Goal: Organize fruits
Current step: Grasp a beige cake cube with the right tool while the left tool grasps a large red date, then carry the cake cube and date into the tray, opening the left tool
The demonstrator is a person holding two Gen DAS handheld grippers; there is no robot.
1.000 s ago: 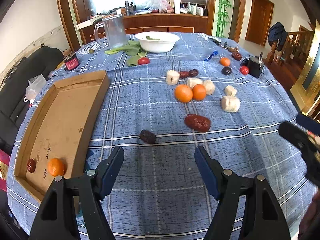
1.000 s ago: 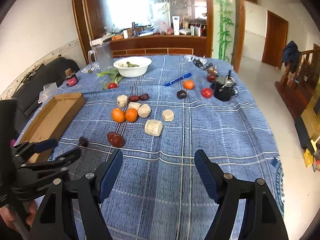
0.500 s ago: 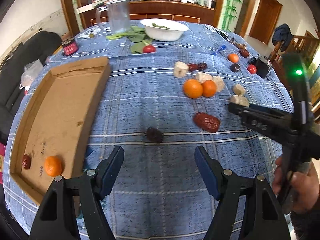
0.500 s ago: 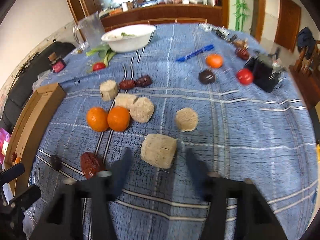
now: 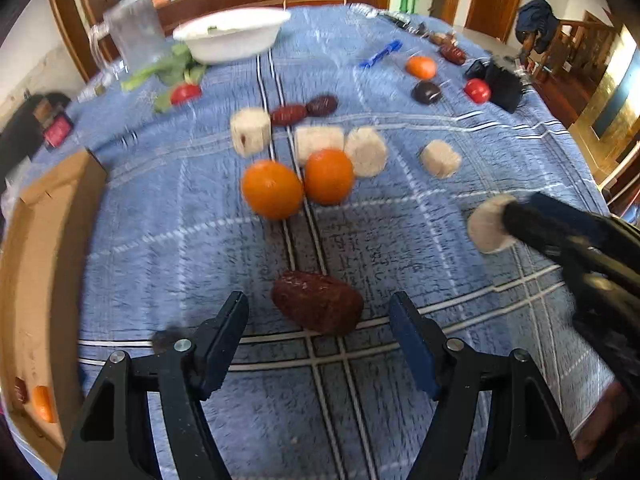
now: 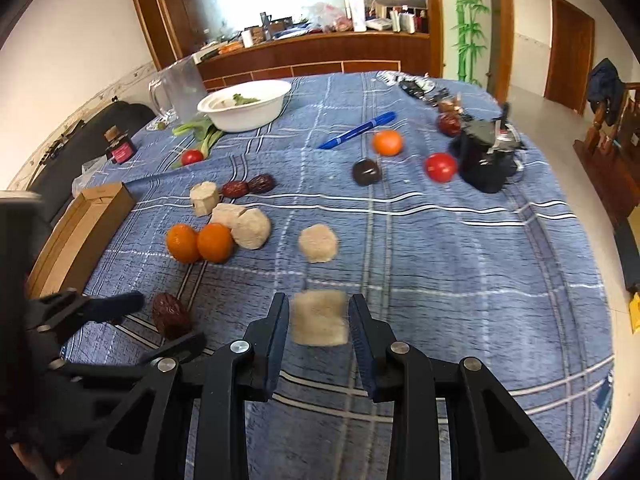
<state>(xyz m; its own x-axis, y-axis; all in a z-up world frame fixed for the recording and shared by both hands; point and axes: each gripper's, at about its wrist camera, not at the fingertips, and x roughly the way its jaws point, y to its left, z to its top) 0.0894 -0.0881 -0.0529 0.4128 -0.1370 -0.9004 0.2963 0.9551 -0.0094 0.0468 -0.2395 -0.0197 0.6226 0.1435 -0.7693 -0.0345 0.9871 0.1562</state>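
My left gripper (image 5: 318, 334) is open, its fingers on either side of a large red date (image 5: 318, 306) on the blue cloth. My right gripper (image 6: 318, 326) is shut on a pale beige chunk (image 6: 319, 318), which also shows at the right of the left wrist view (image 5: 486, 226). Two oranges (image 5: 272, 190) (image 5: 329, 176) lie beyond the date, with more beige chunks (image 5: 366, 152) and two dates (image 5: 288, 114) behind them. A cardboard tray (image 5: 36, 248) at the left holds an orange (image 5: 42, 402) and a date (image 5: 20, 390).
A white bowl (image 6: 246, 104), a glass jug (image 6: 180, 88) and greens (image 6: 200, 130) stand at the far side. A blue pen (image 6: 356, 130), another orange (image 6: 387, 143), tomatoes (image 6: 440, 167), a dark plum (image 6: 366, 172) and a black object (image 6: 484, 156) lie far right.
My left gripper moved forward and right, from the small dark date to around the big red date. My right gripper came down and closed on the beige chunk.
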